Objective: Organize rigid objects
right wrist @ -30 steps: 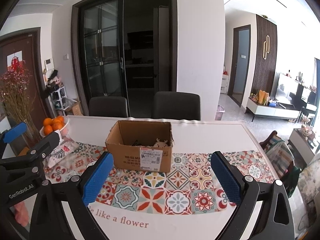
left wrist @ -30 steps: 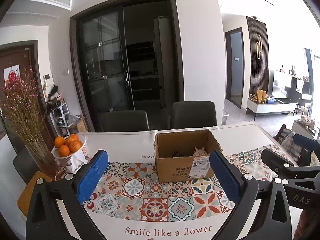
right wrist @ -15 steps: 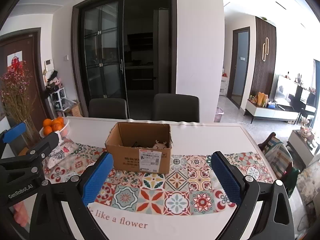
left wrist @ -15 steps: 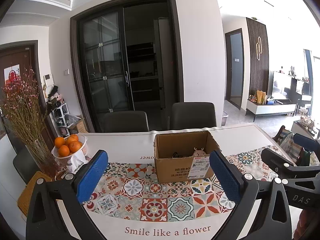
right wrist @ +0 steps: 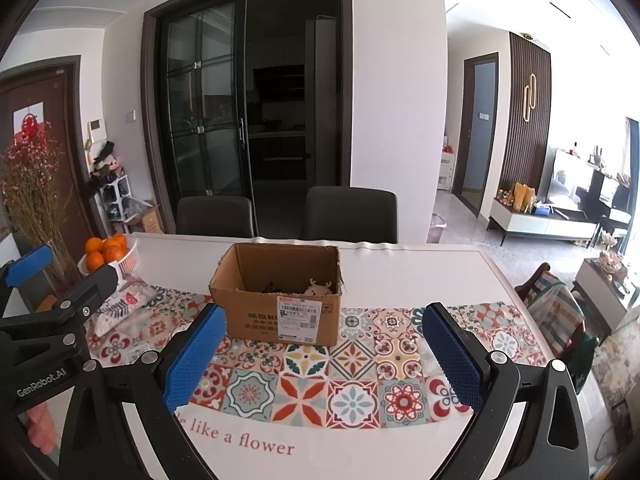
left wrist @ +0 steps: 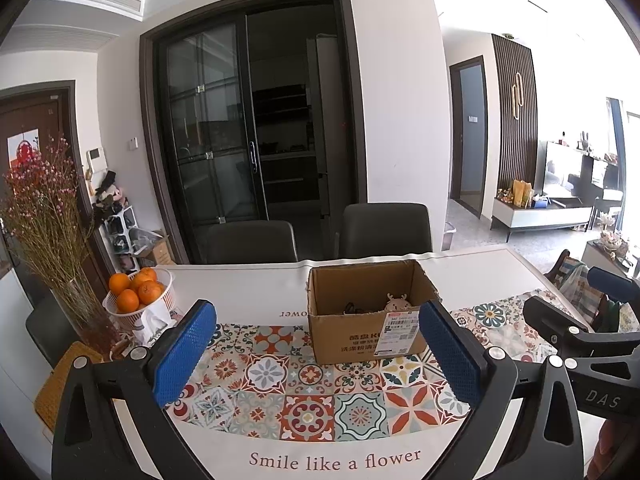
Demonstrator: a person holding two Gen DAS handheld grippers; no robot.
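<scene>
Two grippers nearest: left gripper (left wrist: 316,354) and right gripper (right wrist: 324,354), both spread wide, holding nothing, above patterned tablecloth (left wrist: 316,404). Beyond: open cardboard box (left wrist: 370,312) on cloth, small deer toy (left wrist: 398,302) inside against front wall. Orange basket (left wrist: 138,300) at left. Dark chairs (right wrist: 350,214) behind table.

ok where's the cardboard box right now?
The cardboard box sits open on the patterned tablecloth, centre-right in the left wrist view and centre-left in the right wrist view, ahead of both open grippers, with the orange basket off to its left.
</scene>
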